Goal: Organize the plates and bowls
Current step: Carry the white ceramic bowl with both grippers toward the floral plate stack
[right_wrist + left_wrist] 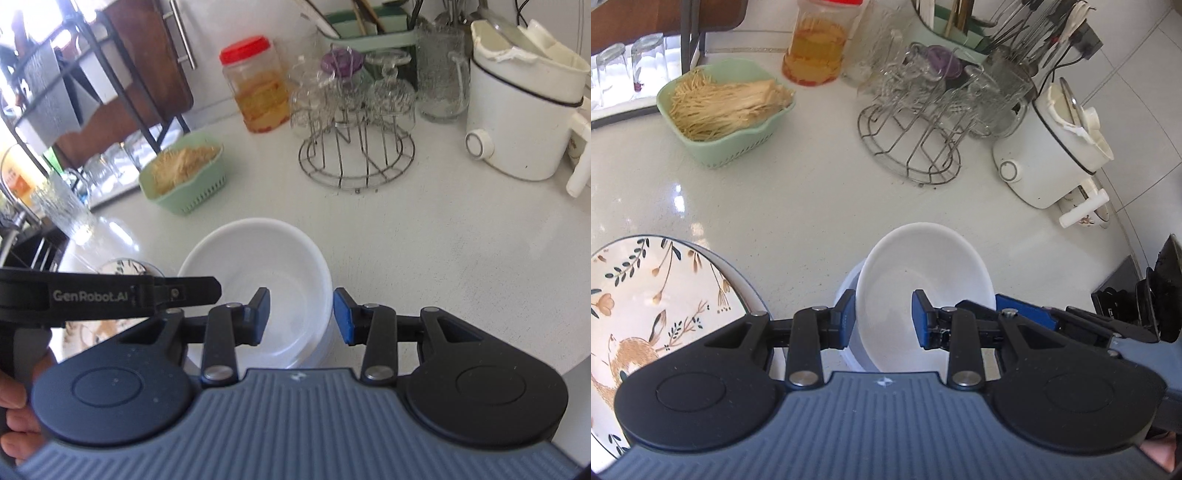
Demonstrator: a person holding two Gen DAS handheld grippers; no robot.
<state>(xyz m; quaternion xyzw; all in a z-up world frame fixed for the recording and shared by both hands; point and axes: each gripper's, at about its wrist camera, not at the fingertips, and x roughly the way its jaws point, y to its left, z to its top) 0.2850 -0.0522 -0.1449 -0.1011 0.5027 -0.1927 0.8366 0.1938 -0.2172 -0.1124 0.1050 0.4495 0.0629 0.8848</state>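
Observation:
A white bowl (923,280) sits tilted in another white bowl (846,295) on the white counter. My left gripper (884,319) is open, its pads straddling the top bowl's left rim. My right gripper (301,315) is open too, its pads straddling the right rim of the stacked white bowls (258,273). A floral plate (650,314) lies at the left, and a sliver of it shows in the right wrist view (125,266). The left gripper's body (110,293) crosses the right wrist view.
A green basket of noodles (724,110) sits at the back left. A wire rack of glasses (923,122), an oil jar (816,48), a utensil holder (964,33) and a white cooker (1052,147) line the back. Black objects (1152,291) stand at right.

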